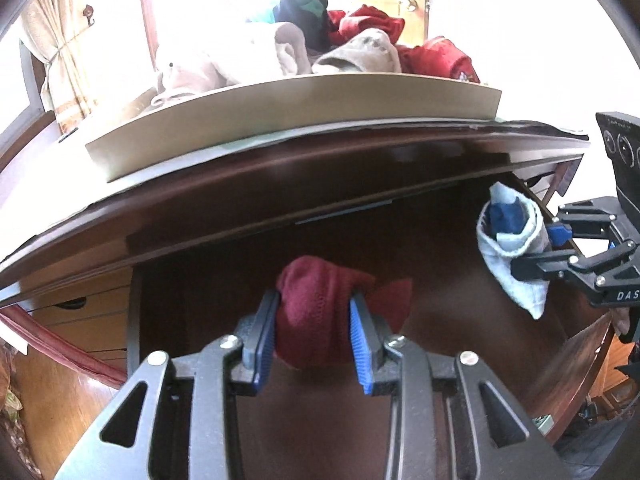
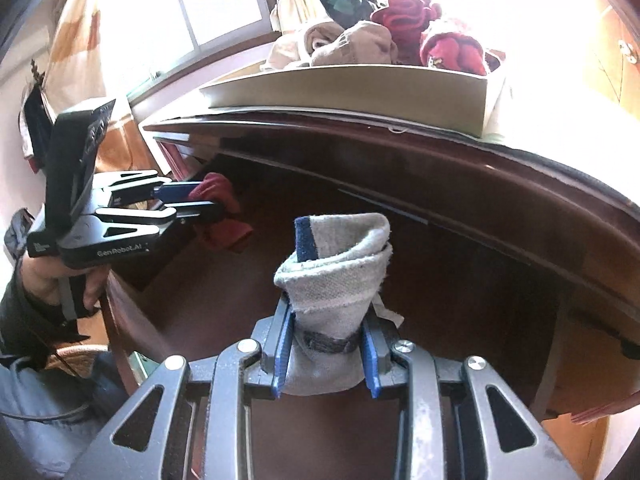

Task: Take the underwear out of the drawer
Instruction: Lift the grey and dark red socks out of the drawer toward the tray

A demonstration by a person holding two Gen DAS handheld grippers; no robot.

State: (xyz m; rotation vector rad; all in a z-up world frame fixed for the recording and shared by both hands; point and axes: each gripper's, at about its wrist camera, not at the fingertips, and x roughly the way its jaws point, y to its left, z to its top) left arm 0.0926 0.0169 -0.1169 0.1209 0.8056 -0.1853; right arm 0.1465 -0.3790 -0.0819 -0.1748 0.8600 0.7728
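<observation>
My left gripper (image 1: 314, 312) is shut on rolled dark red underwear (image 1: 316, 312) and holds it over the open dark wooden drawer (image 1: 460, 300). It also shows in the right wrist view (image 2: 200, 204) with the red underwear (image 2: 224, 216). My right gripper (image 2: 328, 332) is shut on rolled grey underwear with a blue band (image 2: 336, 272), above the same drawer (image 2: 460, 300). In the left wrist view the right gripper (image 1: 532, 252) holds the grey underwear (image 1: 512, 248) at the right.
A beige tray (image 1: 280, 112) on the desk top holds a pile of rolled underwear (image 1: 352, 40) in red, beige and dark colours. It also shows in the right wrist view (image 2: 360, 84). The desk's front edge (image 1: 280, 184) overhangs the drawer. A window and curtain (image 2: 180, 8) lie behind.
</observation>
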